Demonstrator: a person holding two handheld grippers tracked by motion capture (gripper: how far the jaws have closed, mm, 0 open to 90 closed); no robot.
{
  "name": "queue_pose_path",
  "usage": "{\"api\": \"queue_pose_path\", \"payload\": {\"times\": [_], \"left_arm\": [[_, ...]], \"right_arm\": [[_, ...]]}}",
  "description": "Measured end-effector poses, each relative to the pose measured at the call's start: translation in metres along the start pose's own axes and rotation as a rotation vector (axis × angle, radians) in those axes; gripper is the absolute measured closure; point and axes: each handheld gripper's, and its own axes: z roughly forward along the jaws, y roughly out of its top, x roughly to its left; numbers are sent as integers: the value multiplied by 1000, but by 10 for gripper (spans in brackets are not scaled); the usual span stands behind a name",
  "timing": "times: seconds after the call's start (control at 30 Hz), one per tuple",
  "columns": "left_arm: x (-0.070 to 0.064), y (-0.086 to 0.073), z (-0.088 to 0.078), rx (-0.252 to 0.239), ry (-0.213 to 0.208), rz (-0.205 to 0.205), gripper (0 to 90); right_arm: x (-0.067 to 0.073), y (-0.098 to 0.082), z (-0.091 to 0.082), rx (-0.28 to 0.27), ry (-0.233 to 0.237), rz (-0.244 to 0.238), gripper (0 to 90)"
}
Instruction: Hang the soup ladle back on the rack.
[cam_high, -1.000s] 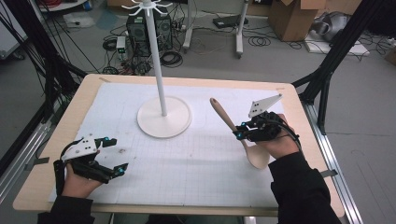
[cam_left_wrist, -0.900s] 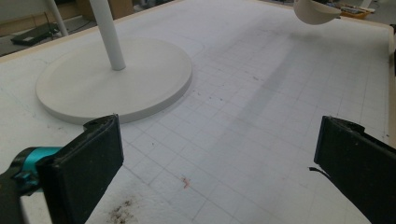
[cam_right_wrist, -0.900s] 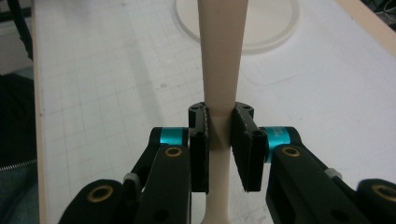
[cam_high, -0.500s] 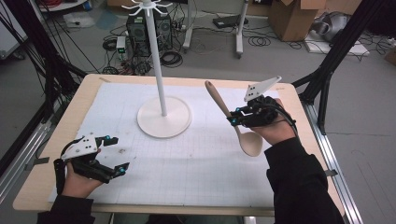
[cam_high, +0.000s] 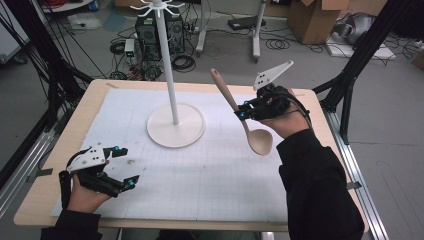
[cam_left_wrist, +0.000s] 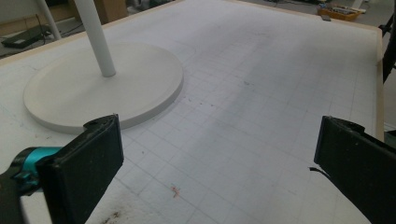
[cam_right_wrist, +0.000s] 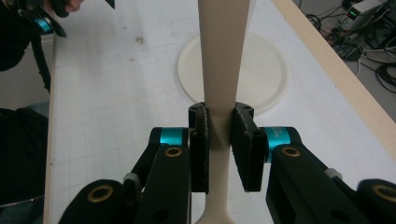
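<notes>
A pale wooden spoon (cam_high: 240, 112) hangs tilted above the right half of the table, bowl (cam_high: 261, 141) low and handle end pointing up and left. My right gripper (cam_high: 243, 113) is shut on its handle; in the right gripper view both pads (cam_right_wrist: 201, 140) press on the spoon (cam_right_wrist: 222, 60). A white stand with a round base (cam_high: 176, 126) and a thin pole (cam_high: 166, 65) rises at the table's middle back, with hooks on top. My left gripper (cam_high: 129, 167) rests near the front left corner, jaws wide apart with nothing between them (cam_left_wrist: 219, 177).
A white gridded mat (cam_high: 210, 170) covers the wooden table (cam_high: 95, 95). Beyond the far edge the floor holds cables, a computer tower (cam_high: 150, 30) and cardboard boxes (cam_high: 315, 17). Black frame legs stand at both sides.
My right gripper has lifted the spoon off the mat and carried it up and toward the stand. The left gripper has stayed in place.
</notes>
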Motion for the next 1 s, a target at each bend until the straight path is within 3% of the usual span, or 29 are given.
{"api": "queue_pose_path", "payload": {"times": [0.23,0.4,1.0], "left_arm": [[0,-1,1,3,-6,3,17],[-1,-1,2,6,-8,3,17],[-3,0,5,3,-19,2,17]], "right_arm": [[-9,22,-3,-35,15,3,776],[-13,41,-4,-58,1,-13,776],[-29,100,-5,-62,-29,-7,776]]}}
